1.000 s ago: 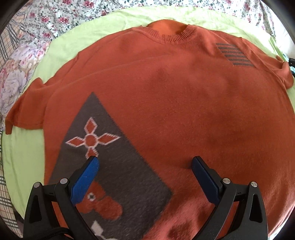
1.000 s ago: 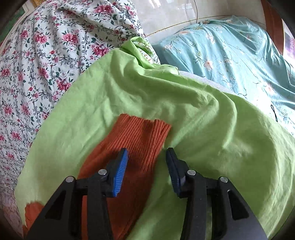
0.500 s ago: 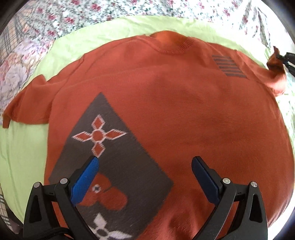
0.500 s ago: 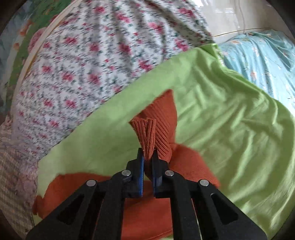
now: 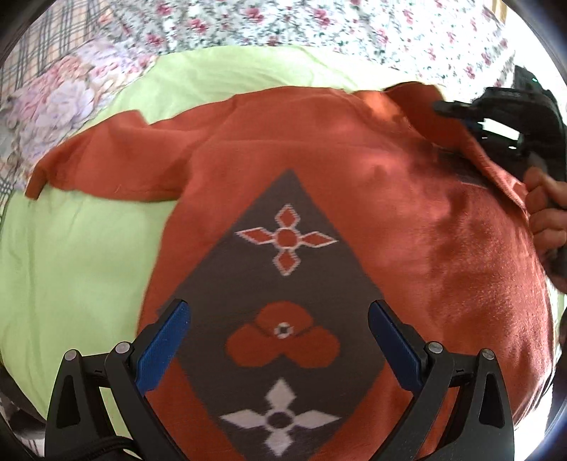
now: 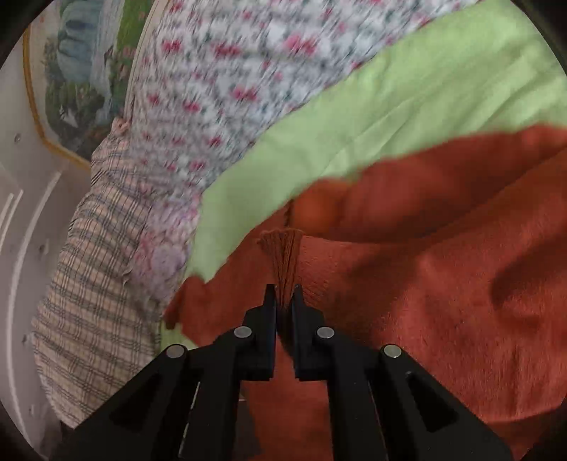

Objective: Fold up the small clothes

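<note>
An orange knit sweater with a grey patterned diamond lies face up on a light green sheet. My left gripper is open and empty, hovering over the diamond near the hem. My right gripper is shut on the ribbed cuff of the right sleeve and holds it over the sweater's body. In the left wrist view the right gripper shows at the upper right with the sleeve draped under it. The left sleeve lies spread out flat.
Flowered bedding lies beyond the green sheet, with a plaid cloth at the left. A framed picture hangs on the wall at the far left of the right wrist view.
My right gripper closed on the sleeve cuff, lifted it and carried it inward over the sweater's body. My left gripper shifted toward the hem and stayed open.
</note>
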Tool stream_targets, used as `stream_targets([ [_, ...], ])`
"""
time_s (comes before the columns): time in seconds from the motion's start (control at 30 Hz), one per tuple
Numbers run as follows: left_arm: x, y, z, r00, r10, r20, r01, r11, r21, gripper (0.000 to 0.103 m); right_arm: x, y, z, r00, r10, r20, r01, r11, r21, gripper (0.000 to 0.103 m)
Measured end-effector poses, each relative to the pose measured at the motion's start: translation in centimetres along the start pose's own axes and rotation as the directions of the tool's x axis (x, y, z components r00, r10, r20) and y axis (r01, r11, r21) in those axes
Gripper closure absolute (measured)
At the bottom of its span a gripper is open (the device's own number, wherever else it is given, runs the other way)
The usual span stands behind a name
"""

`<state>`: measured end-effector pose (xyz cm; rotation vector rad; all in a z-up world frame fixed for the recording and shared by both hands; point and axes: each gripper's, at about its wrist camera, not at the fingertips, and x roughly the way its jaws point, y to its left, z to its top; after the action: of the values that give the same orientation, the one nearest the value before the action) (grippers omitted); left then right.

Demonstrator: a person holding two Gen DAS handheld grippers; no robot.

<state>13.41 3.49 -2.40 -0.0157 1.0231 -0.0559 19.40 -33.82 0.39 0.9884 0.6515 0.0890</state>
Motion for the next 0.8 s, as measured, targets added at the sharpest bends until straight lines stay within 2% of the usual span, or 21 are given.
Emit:
stream_targets([
  [0.13,0.0,1.4,-0.2,1.0,-0.01,0.003,0.01,1.0,-0.03,0.002,5.3,2.9,-2.5,0.995,0.048,-0.084,-0.049,0.999,-0.02,0.095],
  [0.3,0.0,1.7,0.2,0.999,-0.049,0.021,0.049,0.998,-0.035,0.002,10.1,4.7,-4.3,0.985,0.077,-0.154,-0.081,0.996,-0.022,0.095],
  [0.4,0.5,1.7,1.3,0.993,-0.111,0.033,0.112,0.993,-0.035,0.002,12.1,5.2,-5.4,0.978,0.075,-0.195,-0.082,0.996,-0.028,0.089],
  [0.47,1.1,1.6,2.4,0.988,-0.148,0.033,0.149,0.988,-0.04,0.002,12.7,5.1,-5.8,0.974,0.067,-0.218,-0.071,0.997,-0.014,0.08],
  [0.53,2.2,1.4,3.8,0.979,-0.202,0.027,0.203,0.978,-0.051,0.002,11.9,4.8,-6.0,0.974,0.092,-0.206,-0.092,0.996,0.011,0.065],
  [0.67,5.7,0.9,7.1,0.951,-0.31,-0.019,0.307,0.947,-0.097,0.002,7.2,3.9,-5.9,0.992,0.062,-0.111,-0.064,0.998,-0.01,0.065],
  [0.8,8.9,0.6,9.9,0.949,-0.313,-0.03,0.307,0.943,-0.126,0.004,1.1,2.5,-6.7,1.0,0.009,0.005,-0.009,1.0,-0.004,0.065],
])
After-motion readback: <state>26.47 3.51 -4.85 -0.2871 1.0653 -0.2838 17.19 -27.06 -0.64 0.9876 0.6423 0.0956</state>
